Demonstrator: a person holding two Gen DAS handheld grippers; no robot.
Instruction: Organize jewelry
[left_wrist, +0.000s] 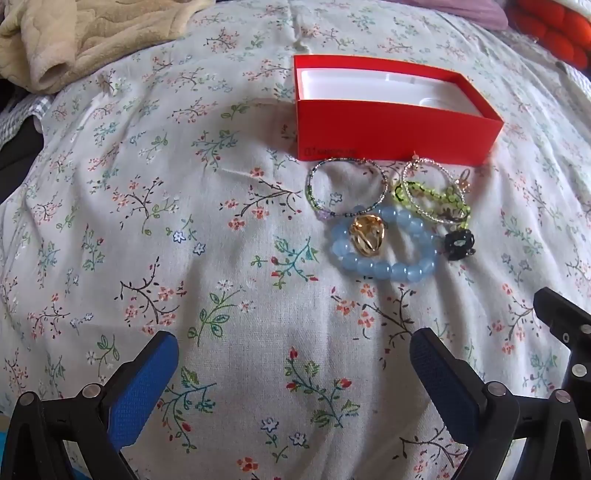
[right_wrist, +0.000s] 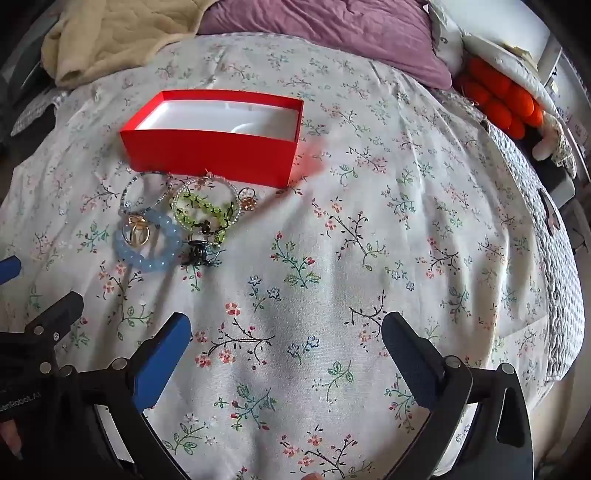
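While both grippers hang low over the floral sheet (left_wrist: 229, 258), none of the jewelry lies between any fingers. On the left, the left gripper (left_wrist: 295, 354) has its blue pads (left_wrist: 144, 384) spread wide with only cloth between them; the pile sits ahead of it and toward its right finger, well apart from the tips. Further right in that view, the thin bead bracelet (left_wrist: 345, 188) lies just in front of the red box (left_wrist: 399, 136), touching the blue bracelet (left_wrist: 384, 247), which rings a gold ring (left_wrist: 369, 234). Next come the green bracelet (left_wrist: 432, 195) overlapped by a wire hoop (left_wrist: 432, 192), a small gold piece (left_wrist: 464, 181) beside them, and a black clip (left_wrist: 459, 243) just right of the blue beads. The box stands open, white inside, nothing in it. In the right view, the right gripper (right_wrist: 286, 338) is likewise splayed and holds nothing; the pile lies ahead and well left of its left finger (right_wrist: 162, 358). Far right, an orange cushion (right_wrist: 502, 99) rests at the bed's edge.
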